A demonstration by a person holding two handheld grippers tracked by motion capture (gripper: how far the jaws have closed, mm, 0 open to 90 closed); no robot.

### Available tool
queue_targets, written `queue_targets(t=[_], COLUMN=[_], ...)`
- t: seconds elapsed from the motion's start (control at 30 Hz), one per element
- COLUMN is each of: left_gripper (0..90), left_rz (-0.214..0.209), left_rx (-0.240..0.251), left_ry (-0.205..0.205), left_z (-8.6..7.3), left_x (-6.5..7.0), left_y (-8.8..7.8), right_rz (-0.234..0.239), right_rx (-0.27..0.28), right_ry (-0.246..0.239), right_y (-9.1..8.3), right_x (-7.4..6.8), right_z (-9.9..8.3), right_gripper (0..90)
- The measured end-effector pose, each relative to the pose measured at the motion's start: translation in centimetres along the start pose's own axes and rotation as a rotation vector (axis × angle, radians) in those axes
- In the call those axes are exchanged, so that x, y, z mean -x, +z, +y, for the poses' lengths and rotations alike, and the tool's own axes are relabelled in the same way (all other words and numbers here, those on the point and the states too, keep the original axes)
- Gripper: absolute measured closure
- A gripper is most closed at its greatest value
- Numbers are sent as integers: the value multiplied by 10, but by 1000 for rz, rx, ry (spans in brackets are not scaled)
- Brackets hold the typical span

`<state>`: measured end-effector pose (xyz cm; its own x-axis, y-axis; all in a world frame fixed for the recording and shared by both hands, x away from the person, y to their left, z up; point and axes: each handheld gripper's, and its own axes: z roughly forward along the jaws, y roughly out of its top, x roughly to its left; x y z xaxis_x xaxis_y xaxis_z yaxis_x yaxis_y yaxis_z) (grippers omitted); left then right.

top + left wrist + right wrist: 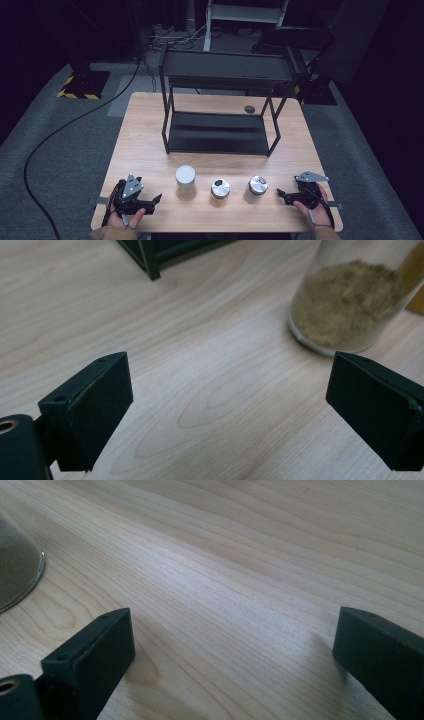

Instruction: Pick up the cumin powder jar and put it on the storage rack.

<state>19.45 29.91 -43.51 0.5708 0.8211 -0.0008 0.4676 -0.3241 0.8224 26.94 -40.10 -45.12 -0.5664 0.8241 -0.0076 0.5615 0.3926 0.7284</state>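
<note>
left tool (156, 199) spread wide with nothing between, low over the pale wooden table (150, 150), just beside the clear white-lidded jar of brown powder (185, 182). right tool (281, 192) likewise apart and empty, near the silver-lidded jar (258, 185). risks: clipping the tall jar off-centre and toppling it; gripping too high and slipping.

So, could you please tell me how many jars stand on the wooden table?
3, in a row near the front edge: white-lidded glass jar left, silver-lidded jar middle, another right.
</note>
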Motion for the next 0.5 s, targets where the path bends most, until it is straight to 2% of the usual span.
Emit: queue_targets(t=[0.5], left_gripper=[49], left_rz=[-29], left_rx=[163], left_ry=[-9], left_z=[-6], left_x=[8], left_y=[-23], right_rz=[0], right_rx=[0], right_ry=[0], right_y=[0], right_x=[0], right_z=[0], right_gripper=[34])
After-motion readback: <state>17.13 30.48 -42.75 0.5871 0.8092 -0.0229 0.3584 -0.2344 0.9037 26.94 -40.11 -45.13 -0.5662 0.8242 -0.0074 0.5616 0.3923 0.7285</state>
